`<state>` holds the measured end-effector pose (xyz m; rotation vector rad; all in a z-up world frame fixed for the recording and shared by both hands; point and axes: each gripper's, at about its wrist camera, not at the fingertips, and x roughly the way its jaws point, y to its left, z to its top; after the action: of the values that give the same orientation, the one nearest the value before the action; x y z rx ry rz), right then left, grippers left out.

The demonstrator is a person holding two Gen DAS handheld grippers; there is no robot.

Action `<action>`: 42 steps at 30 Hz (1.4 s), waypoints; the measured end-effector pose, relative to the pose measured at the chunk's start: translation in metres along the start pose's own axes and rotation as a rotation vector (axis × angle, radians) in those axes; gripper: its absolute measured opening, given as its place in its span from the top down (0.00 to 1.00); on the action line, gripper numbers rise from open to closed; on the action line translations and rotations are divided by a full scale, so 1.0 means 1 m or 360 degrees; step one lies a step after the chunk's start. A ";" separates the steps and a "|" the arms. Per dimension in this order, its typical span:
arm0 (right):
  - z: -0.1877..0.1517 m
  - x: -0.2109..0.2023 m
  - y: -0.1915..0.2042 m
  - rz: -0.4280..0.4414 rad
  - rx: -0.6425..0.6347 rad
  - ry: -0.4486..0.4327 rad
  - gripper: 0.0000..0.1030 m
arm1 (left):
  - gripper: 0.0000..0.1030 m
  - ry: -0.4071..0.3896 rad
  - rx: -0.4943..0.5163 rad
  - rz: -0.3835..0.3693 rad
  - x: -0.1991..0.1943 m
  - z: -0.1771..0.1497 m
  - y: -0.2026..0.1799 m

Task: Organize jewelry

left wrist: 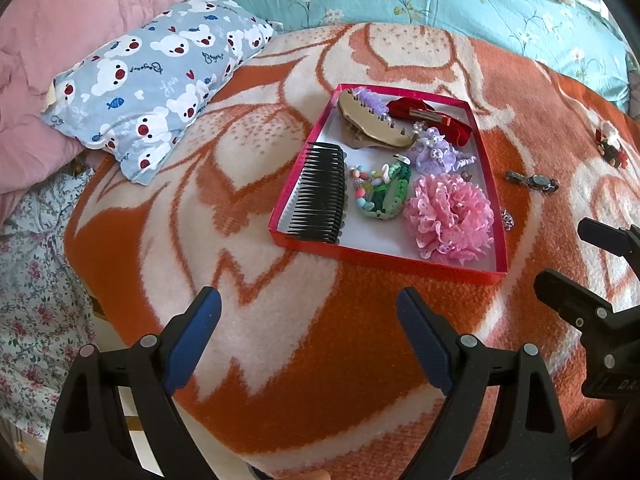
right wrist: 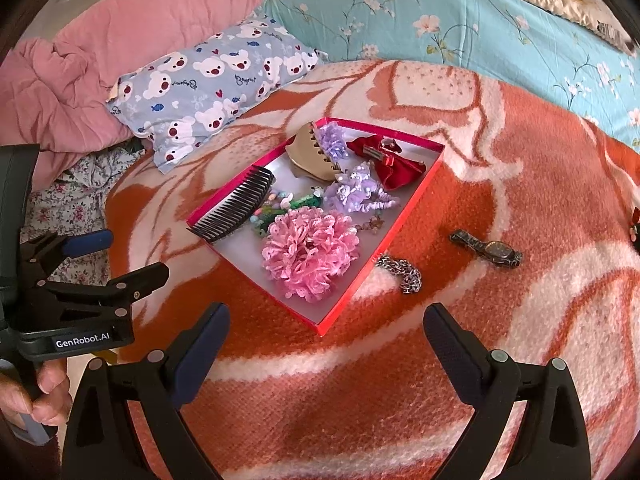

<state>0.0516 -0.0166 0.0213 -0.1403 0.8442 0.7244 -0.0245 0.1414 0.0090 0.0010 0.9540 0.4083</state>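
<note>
A shallow red box lies on the orange and white blanket. It holds a black comb, a pink flower scrunchie, a purple scrunchie, a gold claw clip, a red bow clip and a green beaded piece. Right of the box on the blanket lie a silver chain and a wristwatch. My left gripper hovers open in front of the box. My right gripper is open beside it, with nothing between its fingers.
A bear-print pillow and a pink quilt lie left of the box, with a teal floral sheet behind. A small red and black hair ornament lies at the far right. A hand grips the left gripper's handle.
</note>
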 end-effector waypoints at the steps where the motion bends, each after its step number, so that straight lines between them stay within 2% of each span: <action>1: 0.000 0.000 0.000 0.0002 0.0000 -0.0001 0.05 | 0.12 0.0000 -0.0001 -0.0003 0.000 -0.001 -0.001; 23: 0.001 -0.001 0.001 0.0010 0.0020 -0.0022 0.05 | 0.12 -0.0021 -0.0010 -0.0070 -0.003 0.001 -0.007; 42: 0.002 -0.005 -0.001 0.0028 0.0035 -0.0043 0.05 | 0.12 -0.0034 0.0011 -0.0066 -0.002 0.001 -0.009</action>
<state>0.0515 -0.0197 0.0265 -0.1037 0.8282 0.7318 -0.0219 0.1330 0.0097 -0.0081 0.9328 0.3663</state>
